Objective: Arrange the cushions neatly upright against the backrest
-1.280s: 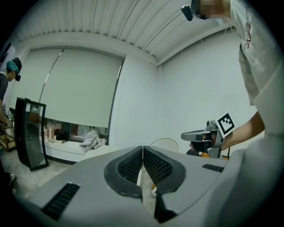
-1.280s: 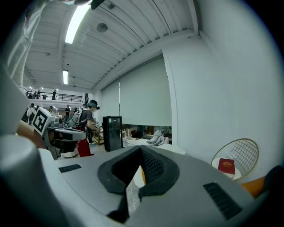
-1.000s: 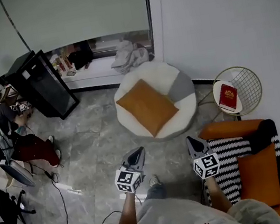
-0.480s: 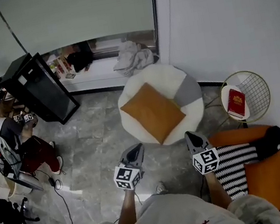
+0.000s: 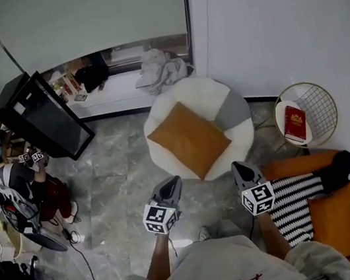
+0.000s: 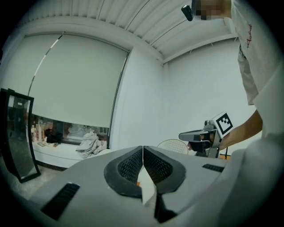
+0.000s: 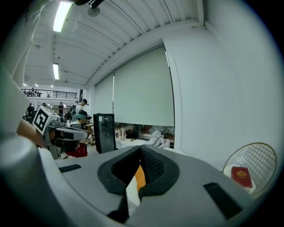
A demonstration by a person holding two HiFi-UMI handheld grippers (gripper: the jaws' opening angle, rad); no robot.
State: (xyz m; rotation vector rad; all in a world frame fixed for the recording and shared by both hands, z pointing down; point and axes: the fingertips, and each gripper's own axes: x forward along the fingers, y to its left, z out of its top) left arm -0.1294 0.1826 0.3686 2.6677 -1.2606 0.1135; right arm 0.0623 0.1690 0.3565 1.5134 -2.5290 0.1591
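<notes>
While the orange cushion [image 5: 189, 138] lies flat on the round chair [image 5: 163, 108] just ahead, left gripper [image 5: 169, 185] and right gripper [image 5: 242, 171] hover shut and empty, likely poised to prop it upright.

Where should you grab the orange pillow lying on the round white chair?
Probably best to pinch the orange cushion at its near corner, coming from the person's side of the round chair. The cushion lies flat, turned like a diamond, so that thin corner points at the person near the seat's front edge, with nothing in the way.
</notes>
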